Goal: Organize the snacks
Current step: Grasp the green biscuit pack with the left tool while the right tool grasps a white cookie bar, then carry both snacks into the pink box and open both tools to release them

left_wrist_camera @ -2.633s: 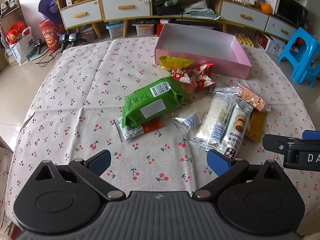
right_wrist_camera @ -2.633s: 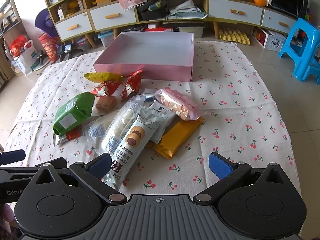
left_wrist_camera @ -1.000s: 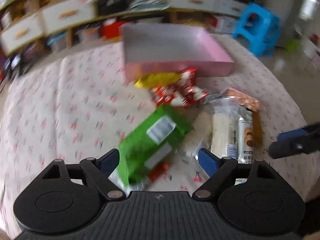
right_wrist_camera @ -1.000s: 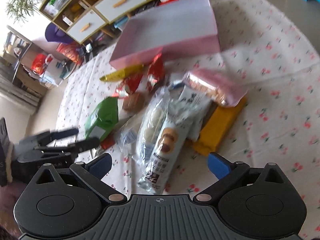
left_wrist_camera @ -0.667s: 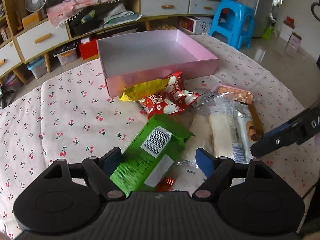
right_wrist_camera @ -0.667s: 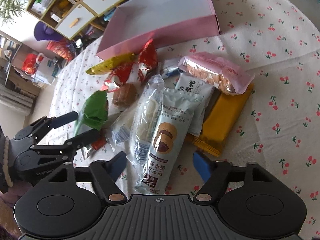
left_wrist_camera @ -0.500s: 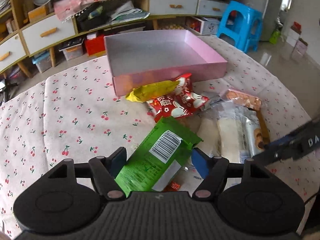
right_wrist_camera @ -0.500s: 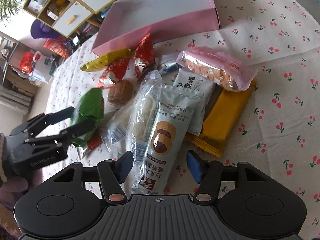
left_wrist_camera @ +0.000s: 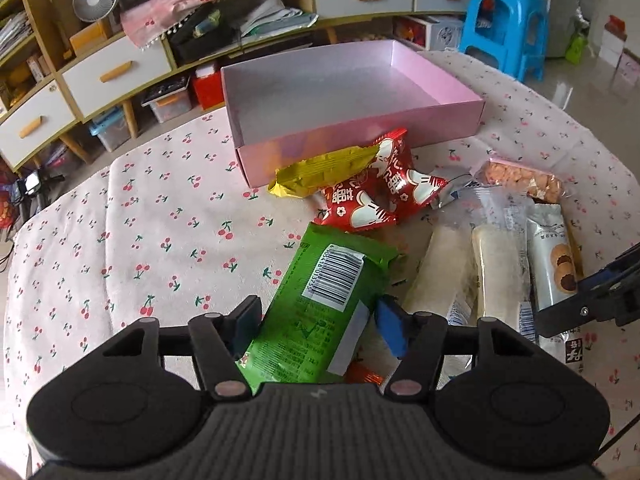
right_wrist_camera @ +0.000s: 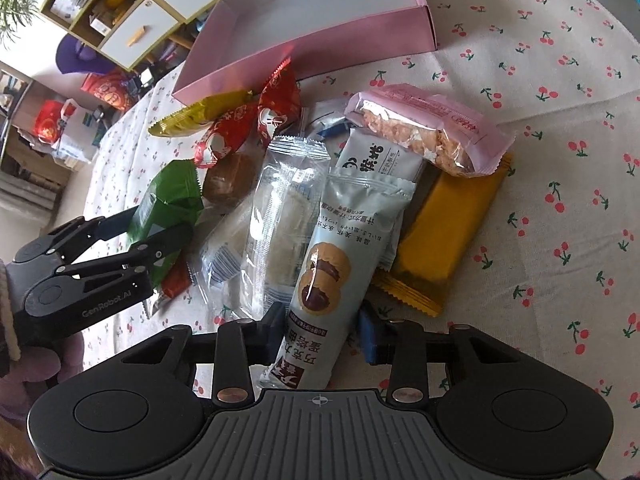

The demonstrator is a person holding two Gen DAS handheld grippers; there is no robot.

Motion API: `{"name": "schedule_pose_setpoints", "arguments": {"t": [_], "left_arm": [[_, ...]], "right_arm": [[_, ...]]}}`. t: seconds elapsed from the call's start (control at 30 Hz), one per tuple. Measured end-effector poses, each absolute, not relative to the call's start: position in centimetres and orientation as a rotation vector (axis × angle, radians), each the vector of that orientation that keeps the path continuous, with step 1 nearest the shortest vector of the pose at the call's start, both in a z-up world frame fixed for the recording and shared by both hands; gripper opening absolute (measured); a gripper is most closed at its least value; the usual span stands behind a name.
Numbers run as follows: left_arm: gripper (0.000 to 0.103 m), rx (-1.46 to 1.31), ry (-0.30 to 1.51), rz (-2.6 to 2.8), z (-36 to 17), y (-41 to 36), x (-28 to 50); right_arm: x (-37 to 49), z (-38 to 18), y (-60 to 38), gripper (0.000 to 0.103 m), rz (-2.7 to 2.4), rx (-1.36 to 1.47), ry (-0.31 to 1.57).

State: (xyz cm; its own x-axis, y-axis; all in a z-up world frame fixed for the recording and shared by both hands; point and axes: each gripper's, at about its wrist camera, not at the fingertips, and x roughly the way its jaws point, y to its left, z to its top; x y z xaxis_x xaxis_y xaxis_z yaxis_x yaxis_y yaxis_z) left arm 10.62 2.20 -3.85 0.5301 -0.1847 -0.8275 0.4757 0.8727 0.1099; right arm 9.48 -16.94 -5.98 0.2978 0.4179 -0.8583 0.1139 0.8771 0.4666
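Both grippers have closed in; left gripper (left_wrist_camera: 316, 324) pinches green packet (left_wrist_camera: 320, 304); right gripper (right_wrist_camera: 320, 330) pinches biscuit pack (right_wrist_camera: 340, 264) on cherry-print tablecloth (left_wrist_camera: 160, 220).

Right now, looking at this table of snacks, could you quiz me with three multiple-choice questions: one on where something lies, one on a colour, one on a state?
1. Where is the yellow packet?
A. inside the box
B. against the box's near wall
C. on the floor

2. What colour is the box?
A. pink
B. blue
C. black

3. What does the left gripper have between its fingers?
A. nothing
B. the red packets
C. the green packet

Answers: 1 B, it lies on the cloth touching the wall. 2 A, its walls are pink. 3 C, the fingers flank the green packet.
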Motion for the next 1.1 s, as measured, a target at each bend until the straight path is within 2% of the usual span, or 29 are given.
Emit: {"name": "schedule_pose_setpoints", "arguments": {"t": [0.43,1.1], "left_arm": [[0.04,0.304,0.979,-0.298,-2.7,1.2,10.0],[0.039,0.224,0.92,-0.288,0.5,0.6,9.0]], "right_arm": [[8.9,-4.1,-17.9,0.033,0.22,0.518,1.234],[9.4,0.5,-20.3,0.033,0.24,0.618,1.087]]}}
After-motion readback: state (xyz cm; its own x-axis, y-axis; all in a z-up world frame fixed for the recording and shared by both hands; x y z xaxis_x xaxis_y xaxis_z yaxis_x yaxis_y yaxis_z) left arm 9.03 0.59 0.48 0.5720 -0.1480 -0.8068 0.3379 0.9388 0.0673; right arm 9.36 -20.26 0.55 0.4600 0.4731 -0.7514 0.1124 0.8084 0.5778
